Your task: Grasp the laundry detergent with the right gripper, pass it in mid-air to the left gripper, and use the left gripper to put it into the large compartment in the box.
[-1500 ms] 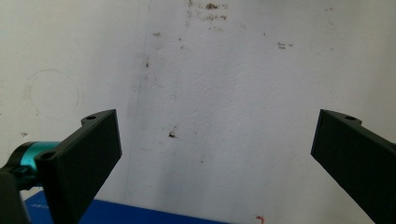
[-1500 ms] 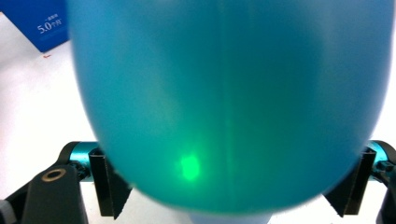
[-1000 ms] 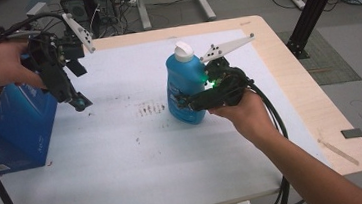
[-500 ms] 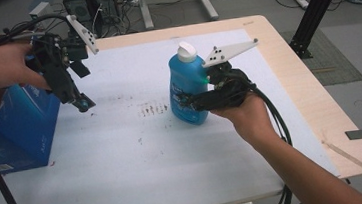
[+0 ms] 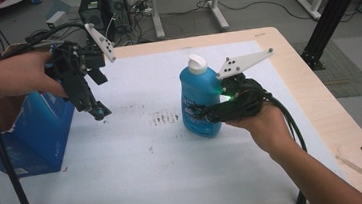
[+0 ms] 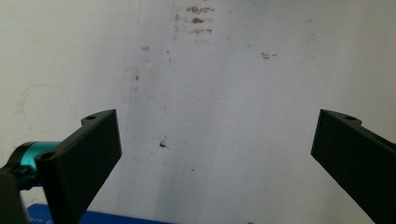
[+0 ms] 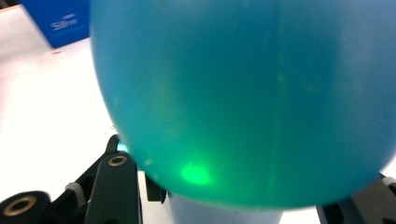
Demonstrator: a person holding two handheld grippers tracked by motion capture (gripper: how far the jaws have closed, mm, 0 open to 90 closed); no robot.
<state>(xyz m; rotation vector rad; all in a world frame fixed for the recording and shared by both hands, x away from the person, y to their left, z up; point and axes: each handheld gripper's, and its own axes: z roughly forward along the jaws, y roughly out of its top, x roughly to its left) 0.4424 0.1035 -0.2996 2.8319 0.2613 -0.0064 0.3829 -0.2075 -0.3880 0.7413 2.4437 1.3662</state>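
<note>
We see the blue bottle (image 5: 199, 102) standing upright on the white table cover (image 5: 141, 176), a little right of the middle, with its white cap (image 5: 196, 63) on top. The right gripper (image 5: 205, 115) comes at it from the right, level with the lower half, and its 2 jaws are clamped on the bottle's body; they have just been closing, with the bottle between them. In the right gripper view the bottle (image 7: 243, 98) sits right up against the camera, a green glow on its lower wall, and 1 black jaw shows at the bottom left beside it.

The left gripper (image 5: 101, 113) hangs above the cover's left part, pointing down and well apart from the bottle. Its jaws stand wide with nothing between them; in the left gripper view we see bare, smudged cover (image 6: 215, 116) in the gap. Just to its left sits a blue cardboard box (image 5: 37, 141), at the table's left edge.
</note>
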